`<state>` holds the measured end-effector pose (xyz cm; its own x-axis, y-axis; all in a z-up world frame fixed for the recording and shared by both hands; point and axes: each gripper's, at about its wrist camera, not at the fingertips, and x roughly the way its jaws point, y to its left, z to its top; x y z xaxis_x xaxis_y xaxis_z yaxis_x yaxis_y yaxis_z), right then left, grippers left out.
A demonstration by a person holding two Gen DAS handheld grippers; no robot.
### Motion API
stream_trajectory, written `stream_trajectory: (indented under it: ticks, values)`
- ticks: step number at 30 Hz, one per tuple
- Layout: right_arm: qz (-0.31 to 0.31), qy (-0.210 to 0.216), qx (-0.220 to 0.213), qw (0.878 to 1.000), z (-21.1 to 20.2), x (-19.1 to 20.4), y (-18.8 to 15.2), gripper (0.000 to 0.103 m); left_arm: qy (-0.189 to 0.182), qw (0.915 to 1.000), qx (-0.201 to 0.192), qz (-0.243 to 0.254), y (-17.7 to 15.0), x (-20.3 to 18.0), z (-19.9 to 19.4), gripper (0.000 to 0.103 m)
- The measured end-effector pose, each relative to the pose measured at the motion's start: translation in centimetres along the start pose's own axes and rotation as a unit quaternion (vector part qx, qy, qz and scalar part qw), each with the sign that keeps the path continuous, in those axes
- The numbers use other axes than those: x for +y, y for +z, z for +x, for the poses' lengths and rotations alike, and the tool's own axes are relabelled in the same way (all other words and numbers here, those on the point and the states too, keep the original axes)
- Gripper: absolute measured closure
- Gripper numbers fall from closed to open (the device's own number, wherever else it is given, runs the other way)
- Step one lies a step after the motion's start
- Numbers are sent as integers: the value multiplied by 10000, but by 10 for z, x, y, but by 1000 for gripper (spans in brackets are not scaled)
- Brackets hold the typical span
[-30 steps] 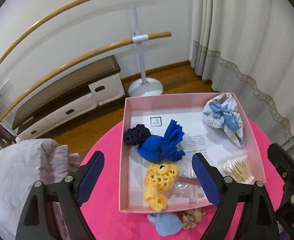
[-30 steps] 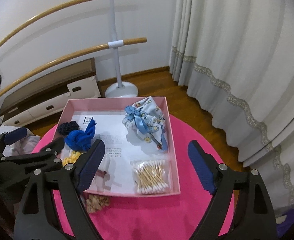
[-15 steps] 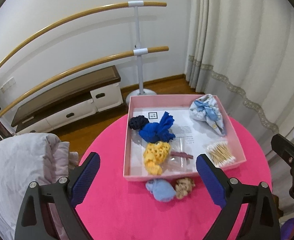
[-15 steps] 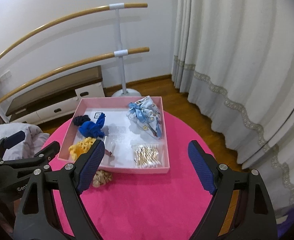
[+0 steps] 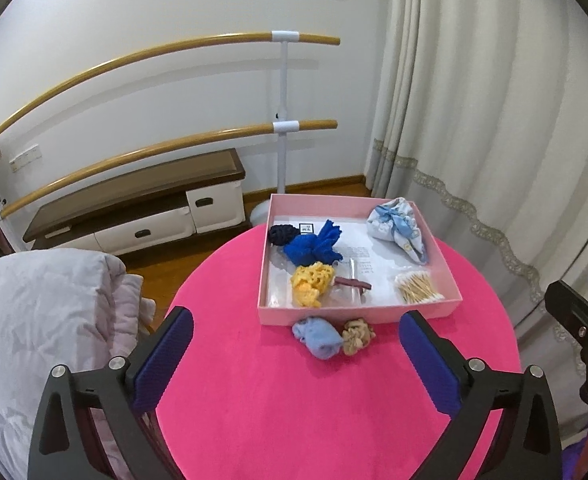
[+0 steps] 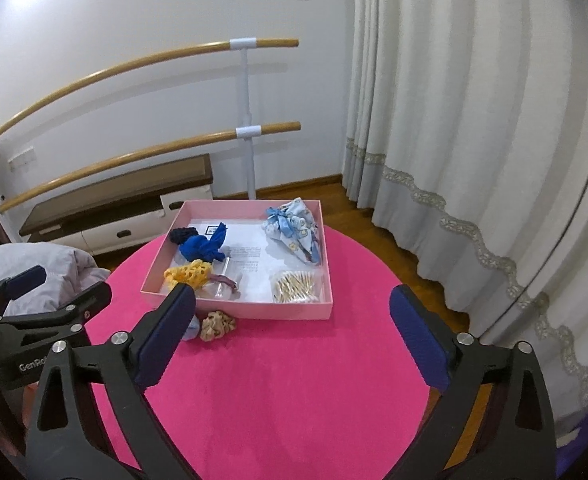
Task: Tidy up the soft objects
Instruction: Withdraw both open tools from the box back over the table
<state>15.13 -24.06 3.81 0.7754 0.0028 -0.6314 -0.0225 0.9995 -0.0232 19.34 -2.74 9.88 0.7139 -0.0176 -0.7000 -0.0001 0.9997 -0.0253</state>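
Plainly the two pieces left outside are the ones to deal with: a light blue cloth bundle point(image 5: 318, 336) and a beige scrunchie point(image 5: 357, 334), side by side and touching on the pink table point(image 5: 294, 420), just below the near wall of the pink box point(image 5: 357, 314) at mid-frame in the left view. Both look light, limp and easily crushed, so I would pinch each across its bulk, where the fabric bunches thickest. Inside the box I count five soft items: a dark navy scrunchie point(image 5: 281, 234), a royal blue cloth point(image 5: 313, 246), a yellow knitted piece point(image 5: 311, 282), a patterned pouch with a blue bow point(image 5: 399, 226) and, less soft, one packet of cotton swabs point(image 5: 417, 288). Both the left gripper point(image 5: 294, 364) and right gripper point(image 6: 290, 332) are opening wide, with nothing between their jaws
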Motion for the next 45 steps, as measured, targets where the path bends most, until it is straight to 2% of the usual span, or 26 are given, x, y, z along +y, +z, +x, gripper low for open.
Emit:
stream_trajectory:
  ticks: [6, 11, 16, 20, 31, 45]
  values:
    - [76, -81, -279, 9995, -26, 1, -15, 0, -4, 9998, -190, 70, -22, -1, -28, 1]
    - [9, -271, -481, 9985, -44, 4, -27, 0, -183, 9995, -264, -7, -35, 2, -47, 0]
    - [111, -580, -603, 9964, -55, 4, -35, 0, -258, 9987, -443, 36, -41, 0, -65, 0]
    - [206, -603, -630, 9960, -59, 0, -37, 0, -257, 9982, -523, 114, -48, -4, -76, 0]
    - [406, -700, -648, 9946, -62, -17, -42, 0, -250, 9985, -487, 102, -50, -9, -77, 0]
    - [322, -678, -705, 9947, -62, -13, -44, 0, -235, 9982, -489, 267, -55, -20, -77, 0]
